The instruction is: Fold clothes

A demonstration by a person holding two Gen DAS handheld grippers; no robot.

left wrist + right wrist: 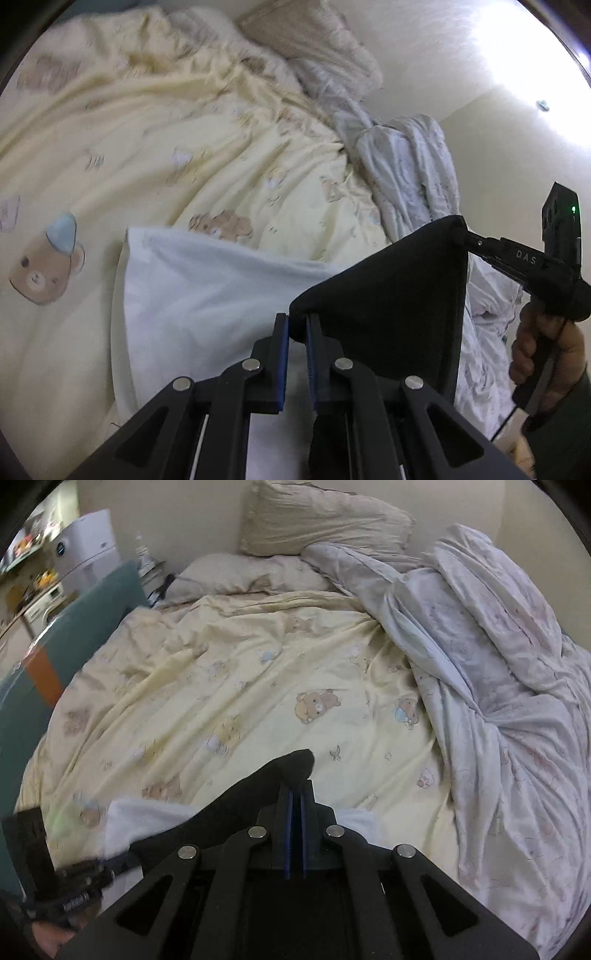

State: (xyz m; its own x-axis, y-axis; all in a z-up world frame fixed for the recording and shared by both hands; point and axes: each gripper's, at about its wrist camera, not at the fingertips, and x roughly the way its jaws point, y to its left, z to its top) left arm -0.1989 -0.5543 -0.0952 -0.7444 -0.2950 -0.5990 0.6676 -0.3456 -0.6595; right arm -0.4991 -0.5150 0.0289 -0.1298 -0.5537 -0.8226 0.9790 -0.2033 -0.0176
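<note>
Over the yellow bear-print bedsheet (155,122) and a white cloth (207,295), both hands tilt their tools downward, and a black garment (399,295) is stretched taut between them, its long edge running side to side. Left gripper (296,325) is clamped on one corner, right gripper (296,794) pinched tight on the other; it looks plain, smooth, dark.

Both wrist views look down, close over the yellow bedsheet (155,122) (229,686) — each shares it.
</note>
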